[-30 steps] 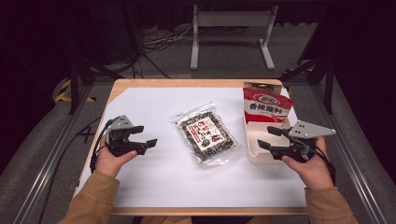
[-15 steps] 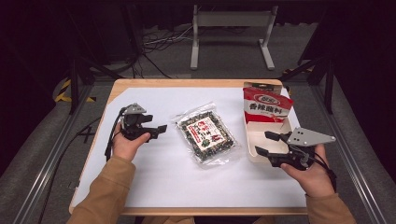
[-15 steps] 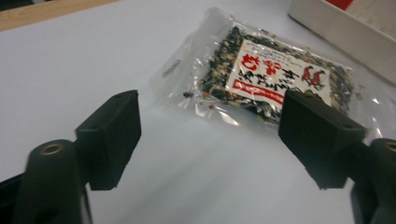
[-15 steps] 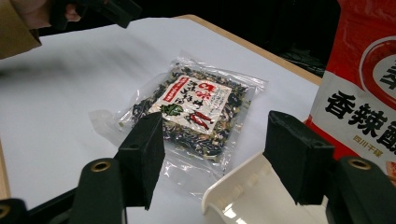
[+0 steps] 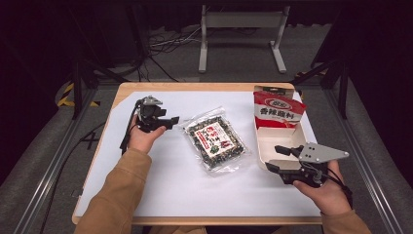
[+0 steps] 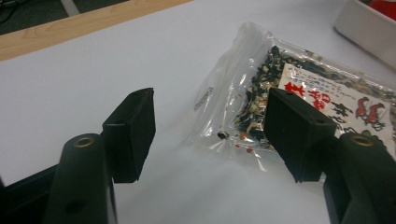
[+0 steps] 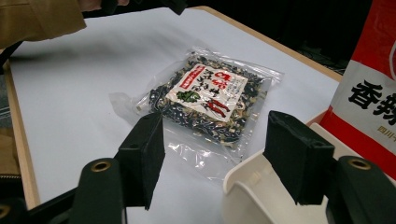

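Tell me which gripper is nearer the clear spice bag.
Left. The left gripper, open, sits just beside the clear spice bag at its upper-left corner; the right gripper, open, hangs farther off over the white tray.

The clear bag (image 6: 299,100) runs off the right edge in the left gripper view, one black pad covering part of its label, and the small print on its seal is too blurred to read. In the right gripper view the red packet (image 7: 373,88) is cut by the right edge, its lettering clipped. The white tray (image 7: 261,196) drops off the bottom there, its inside hidden
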Motion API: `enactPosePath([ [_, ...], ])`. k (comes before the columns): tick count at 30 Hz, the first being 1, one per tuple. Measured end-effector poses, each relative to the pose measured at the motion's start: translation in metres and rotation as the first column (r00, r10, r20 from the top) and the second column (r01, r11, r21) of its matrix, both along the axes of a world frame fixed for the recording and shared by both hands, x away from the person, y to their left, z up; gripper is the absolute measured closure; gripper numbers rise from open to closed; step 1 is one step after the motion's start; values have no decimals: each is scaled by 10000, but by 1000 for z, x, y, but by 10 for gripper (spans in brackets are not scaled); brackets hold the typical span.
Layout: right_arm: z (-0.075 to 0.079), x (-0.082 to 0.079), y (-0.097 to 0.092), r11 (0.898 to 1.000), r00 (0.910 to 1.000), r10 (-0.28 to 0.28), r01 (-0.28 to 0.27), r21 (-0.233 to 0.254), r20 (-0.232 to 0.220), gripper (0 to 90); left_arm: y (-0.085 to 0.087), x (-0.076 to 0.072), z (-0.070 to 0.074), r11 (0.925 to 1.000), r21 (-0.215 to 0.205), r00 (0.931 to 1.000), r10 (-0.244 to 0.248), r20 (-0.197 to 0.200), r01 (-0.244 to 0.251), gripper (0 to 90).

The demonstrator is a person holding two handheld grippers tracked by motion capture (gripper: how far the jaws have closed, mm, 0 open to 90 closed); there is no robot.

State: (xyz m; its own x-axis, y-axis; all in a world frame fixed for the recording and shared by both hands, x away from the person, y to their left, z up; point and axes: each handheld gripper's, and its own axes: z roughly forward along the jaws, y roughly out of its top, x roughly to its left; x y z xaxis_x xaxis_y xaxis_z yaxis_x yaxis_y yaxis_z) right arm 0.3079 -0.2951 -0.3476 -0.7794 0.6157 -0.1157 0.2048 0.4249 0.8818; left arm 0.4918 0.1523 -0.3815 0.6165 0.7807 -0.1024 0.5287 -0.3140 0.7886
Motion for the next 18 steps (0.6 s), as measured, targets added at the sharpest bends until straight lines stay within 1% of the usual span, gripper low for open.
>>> enactPosePath([
  [2, -2, 0, 1, 10000, 10000, 74, -74, -9, -36, 380, -2, 6, -1, 10000, -15, 10000, -4, -47, 4, 351],
  [3, -2, -1, 1, 9999, 9999, 140, -140, -20, -44, 380, -3, 9, -1, 10000, -62, 10000, 64, 13, -64, 345],
  [4, -3, -1, 1, 9998, 9998, 190, -190, 3, -43, 379, -4, 11, -3, 9995, -273, 9998, 174, -72, -175, 350],
  [5, -3, -1, 2, 9997, 9997, 246, -246, 1, -25, 379, -4, 14, -4, 9994, -321, 9998, 125, -184, -131, 353],
  [6, -4, -1, 2, 9996, 9996, 296, -296, 9, -19, 379, -5, 17, -6, 9993, -279, 9994, 227, -256, -235, 353],
  [8, -4, -1, 4, 9992, 9992, 408, -408, 58, -20, 379, -7, 22, -9, 9993, -182, 9992, 315, -257, -320, 353],
  [10, -5, -1, 5, 9987, 9987, 506, -506, 103, -17, 378, -9, 28, -13, 9995, -51, 9991, 306, -303, -307, 357],
  [12, -5, -1, 6, 9983, 9984, 566, -566, 163, -6, 377, -11, 34, -18, 9995, -64, 9969, 304, -724, -309, 378],
  [14, -6, -1, 6, 9978, 9981, 613, -613, 236, 18, 376, -12, 39, -25, 9991, -136, 9947, 398, -949, -413, 408],
  [15, -6, -1, 7, 9977, 9980, 636, -636, 236, -4, 376, -12, 42, -29, 9988, -94, 9932, 465, -1067, -478, 416],
  [17, -7, -1, 7, 9975, 9978, 664, -663, 238, -20, 376, -13, 46, -37, 9986, -229, 9898, 451, -1349, -486, 440],
  [18, -7, -1, 6, 9975, 9978, 662, -662, 245, -28, 375, -13, 48, -40, 9986, -317, 9889, 368, -1443, -418, 440],
])
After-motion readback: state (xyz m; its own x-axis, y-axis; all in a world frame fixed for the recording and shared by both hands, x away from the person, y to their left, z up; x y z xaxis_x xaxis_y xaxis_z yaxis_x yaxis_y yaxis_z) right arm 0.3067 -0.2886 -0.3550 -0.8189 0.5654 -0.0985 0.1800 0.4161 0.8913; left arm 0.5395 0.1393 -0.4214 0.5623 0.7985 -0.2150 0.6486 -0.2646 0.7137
